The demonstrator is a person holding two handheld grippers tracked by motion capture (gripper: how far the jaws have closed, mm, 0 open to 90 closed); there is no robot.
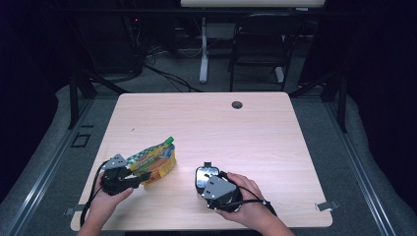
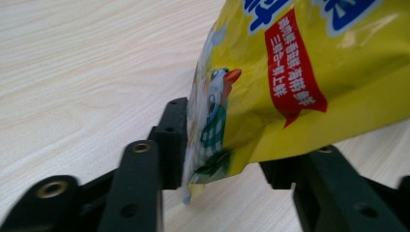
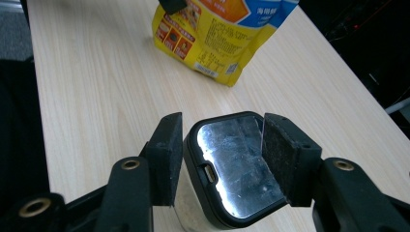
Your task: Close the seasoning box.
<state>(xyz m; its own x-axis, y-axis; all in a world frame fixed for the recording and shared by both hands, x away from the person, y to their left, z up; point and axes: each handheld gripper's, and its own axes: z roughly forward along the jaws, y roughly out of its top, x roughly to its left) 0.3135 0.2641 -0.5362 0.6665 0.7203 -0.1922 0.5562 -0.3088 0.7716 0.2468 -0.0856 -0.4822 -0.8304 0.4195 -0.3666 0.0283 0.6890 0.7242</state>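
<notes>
A yellow spouted pouch (image 1: 153, 161) with a green cap lies on the wooden table (image 1: 231, 132) at the front left. My left gripper (image 1: 140, 178) is at its near end. In the left gripper view the jaws (image 2: 227, 145) stand open, with the pouch's sealed bottom edge (image 2: 270, 87) between them, close to the left pad (image 2: 171, 137). A small black case with a mirror-like top (image 1: 205, 173) rests on the table at front centre. My right gripper (image 3: 225, 130) stands open astride the case (image 3: 232, 164), pads close beside its two sides. Farther off lies the pouch (image 3: 217, 38).
A round cable hole (image 1: 237, 104) sits near the table's far edge. Beyond the table are a dark chair (image 1: 260, 39) and a white desk leg (image 1: 203, 49). The person's hands come in over the near edge.
</notes>
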